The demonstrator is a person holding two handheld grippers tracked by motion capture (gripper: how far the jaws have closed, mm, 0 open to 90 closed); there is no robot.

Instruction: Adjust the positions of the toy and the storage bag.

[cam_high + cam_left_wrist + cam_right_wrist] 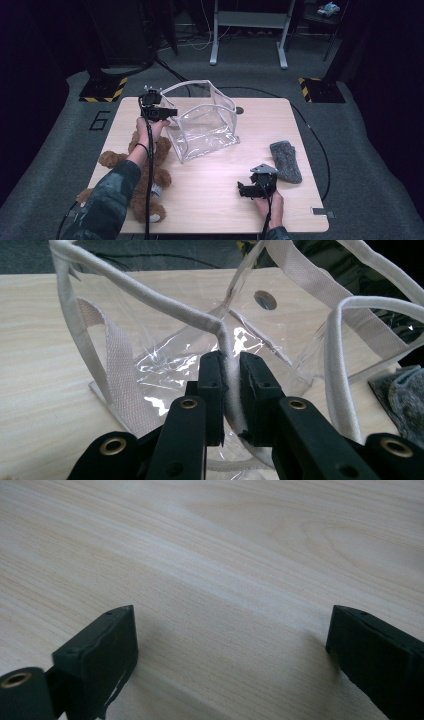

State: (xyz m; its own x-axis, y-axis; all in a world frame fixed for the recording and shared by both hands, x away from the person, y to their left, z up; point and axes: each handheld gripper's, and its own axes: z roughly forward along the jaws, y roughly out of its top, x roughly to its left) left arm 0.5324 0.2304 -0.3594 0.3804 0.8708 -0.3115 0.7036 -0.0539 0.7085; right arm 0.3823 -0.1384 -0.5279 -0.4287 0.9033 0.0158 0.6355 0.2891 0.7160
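Left claw (pixel 172 113) is clamped on the white piped rim of the clear bag (pixel 205 127), at the corner nearest the teddy bear (pixel 135 180); in the left gripper view the piping (pixel 229 382) sits pinched between both pads, with the bag's open mouth directly ahead. Right claw (pixel 243 190) hovers low over bare bench (pixel 210 190), jaws spread wide and holding nothing.

Risks, as judged from this position:
1. The grip is on a narrow cord of piping. A sideways pull could let it slide out between the pads, and the mouth would sag shut.
2. The film walls are soft and creased. Lifting the rim too far could tip or drag the bag across the bench.
3. The right claw is well apart from the bag. The grey sock (pixel 286 160) lies just beside it, on its far right, while the bear lies on the opposite side, under the left forearm.
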